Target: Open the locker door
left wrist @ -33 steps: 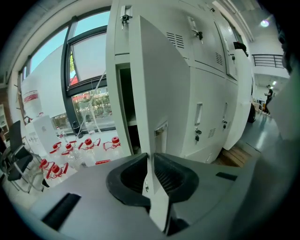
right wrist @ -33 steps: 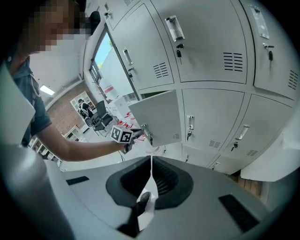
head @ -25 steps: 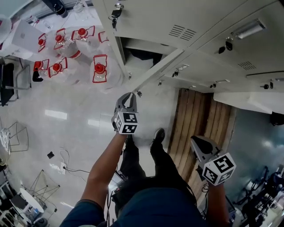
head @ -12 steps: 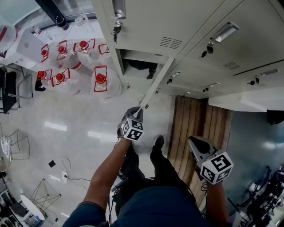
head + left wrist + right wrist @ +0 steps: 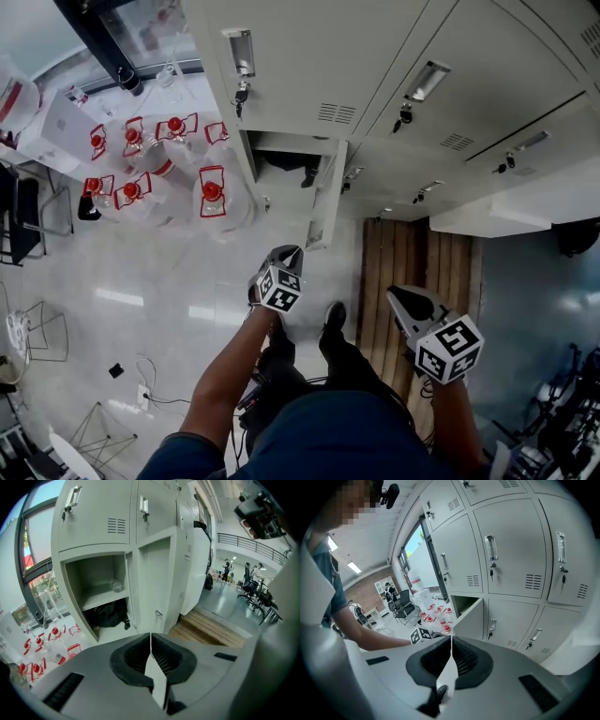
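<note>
Head view: the locker door (image 5: 327,199) stands swung out from the lower row of the locker bank, near the bank's left edge, and its compartment (image 5: 284,165) is uncovered. The door's long axis is upright, and its free edge points toward the person. The left gripper (image 5: 289,253) is just below that free edge, near it but apart from it. The right gripper (image 5: 400,298) is well apart, lower and to the right, over the wooden platform (image 5: 412,244). So the left hand is the nearer of the 2. Its forearm reaches forward and the gripper tilts downward.

Left gripper view: the fingers of the left gripper (image 5: 150,637) have just been closing and are now clenched on nothing. The locker door (image 5: 157,585) lies ahead of them and slightly right, with its inner face toward the camera. The open compartment (image 5: 96,592) is to its left, with a dark bag on its floor.

Right gripper view: the fingers of the right gripper (image 5: 451,641) are also clenched and empty. The locker door (image 5: 471,618) is ahead and above the tips, edge-on – out of reach.

I judge that the door is already open. Any further swing would need the left fingers to move up and right to the free edge.
</note>
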`<action>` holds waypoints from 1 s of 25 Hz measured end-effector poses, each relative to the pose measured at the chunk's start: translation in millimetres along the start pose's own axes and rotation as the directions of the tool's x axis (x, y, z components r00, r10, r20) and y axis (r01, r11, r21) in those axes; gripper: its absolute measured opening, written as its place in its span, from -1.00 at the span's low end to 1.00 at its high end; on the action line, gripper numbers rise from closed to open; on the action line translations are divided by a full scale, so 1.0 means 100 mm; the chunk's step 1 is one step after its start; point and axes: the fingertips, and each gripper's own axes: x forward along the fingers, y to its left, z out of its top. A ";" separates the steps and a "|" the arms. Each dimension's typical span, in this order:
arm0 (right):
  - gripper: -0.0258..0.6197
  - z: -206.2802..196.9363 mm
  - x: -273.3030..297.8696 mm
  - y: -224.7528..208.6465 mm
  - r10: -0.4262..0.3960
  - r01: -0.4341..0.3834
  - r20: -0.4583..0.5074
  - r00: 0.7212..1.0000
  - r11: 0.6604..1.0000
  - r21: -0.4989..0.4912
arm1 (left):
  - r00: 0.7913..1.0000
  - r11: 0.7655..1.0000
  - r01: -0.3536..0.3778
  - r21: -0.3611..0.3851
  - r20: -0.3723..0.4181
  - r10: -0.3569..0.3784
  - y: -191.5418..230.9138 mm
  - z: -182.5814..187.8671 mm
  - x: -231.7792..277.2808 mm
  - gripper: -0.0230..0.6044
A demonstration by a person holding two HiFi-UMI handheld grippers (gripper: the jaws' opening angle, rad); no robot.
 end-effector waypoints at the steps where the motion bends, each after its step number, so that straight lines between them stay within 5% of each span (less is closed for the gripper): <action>1: -0.81 0.03 -0.03 0.02 0.000 0.000 0.008 1.000 1.000 -0.003 | 1.000 1.000 -0.001 0.003 0.013 0.001 0.01 0.05 -0.09 -0.85; 14: -0.81 0.50 -0.48 0.23 -0.030 0.037 0.140 0.990 0.998 -0.044 | 0.977 0.998 -0.042 0.048 0.210 0.031 0.06 0.79 -1.58 -0.86; 25: -0.81 0.94 -0.87 0.55 -0.024 0.054 0.253 0.967 0.992 -0.112 | 0.906 0.993 -0.098 0.071 0.420 0.060 0.05 1.65 -2.89 -0.86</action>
